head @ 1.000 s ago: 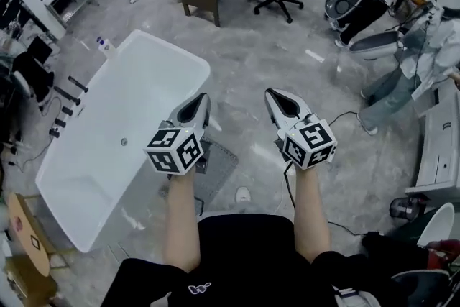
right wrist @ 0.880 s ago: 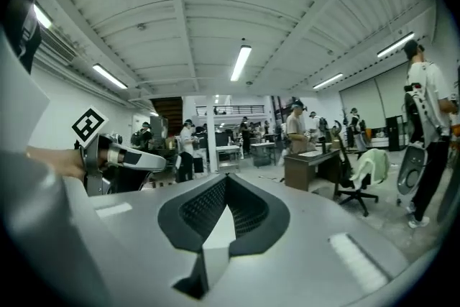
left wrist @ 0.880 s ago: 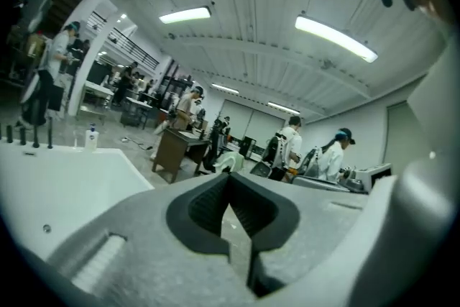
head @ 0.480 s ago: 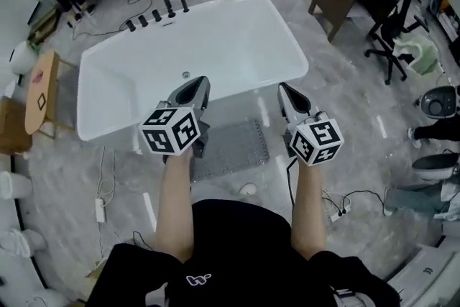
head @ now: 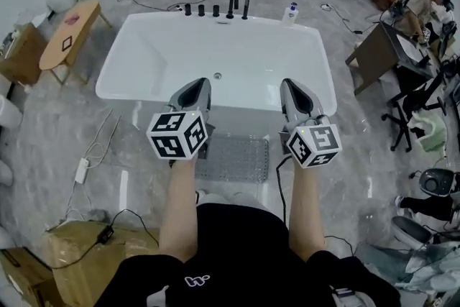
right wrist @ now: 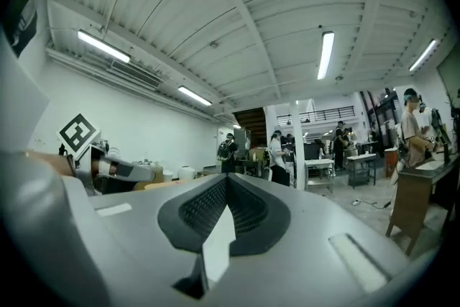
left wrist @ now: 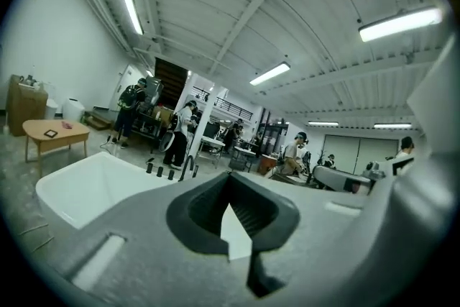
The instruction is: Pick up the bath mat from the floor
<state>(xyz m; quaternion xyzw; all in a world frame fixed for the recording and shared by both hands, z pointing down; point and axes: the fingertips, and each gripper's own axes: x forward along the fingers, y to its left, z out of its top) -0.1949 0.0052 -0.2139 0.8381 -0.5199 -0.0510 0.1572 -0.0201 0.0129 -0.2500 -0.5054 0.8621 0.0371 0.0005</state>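
**Head view.** The bath mat [head: 233, 158], grey and textured, lies flat on the floor just on the near side of the white bathtub [head: 237, 54], between the tub and the person's feet. The left gripper [head: 195, 91] and the right gripper [head: 295, 93] are held out level at arm's length, well above the floor. The left is over the mat's left edge, the right just beyond its right edge. Neither touches the mat. Both point toward the tub, not down. Black tap fittings [head: 215, 9] and a bottle [head: 291, 13] stand at the tub's far rim. A cable [head: 93, 154] trails on the floor to the left.

**Left gripper view.** The left gripper [left wrist: 230, 183] has its jaws clenched together with nothing between them. The camera looks across the room over the bathtub [left wrist: 79, 190]. The mat is not in this view.

**Right gripper view.** The right gripper [right wrist: 226, 187] is likewise clenched and empty. It looks out level into the workshop, and no part of the mat appears here either.

**Progress.** The pickup has not begun. The person appears to be standing in position in front of the mat, which is as far as the task has gone. What remains, in my judgement:
- lowering toward the floor
- letting at least one pair of jaws open
- closing them on an edge of the mat
- lifting it clear

A flat mat on a smooth floor gives little edge to seize, so the first grip is likely the difficult point.
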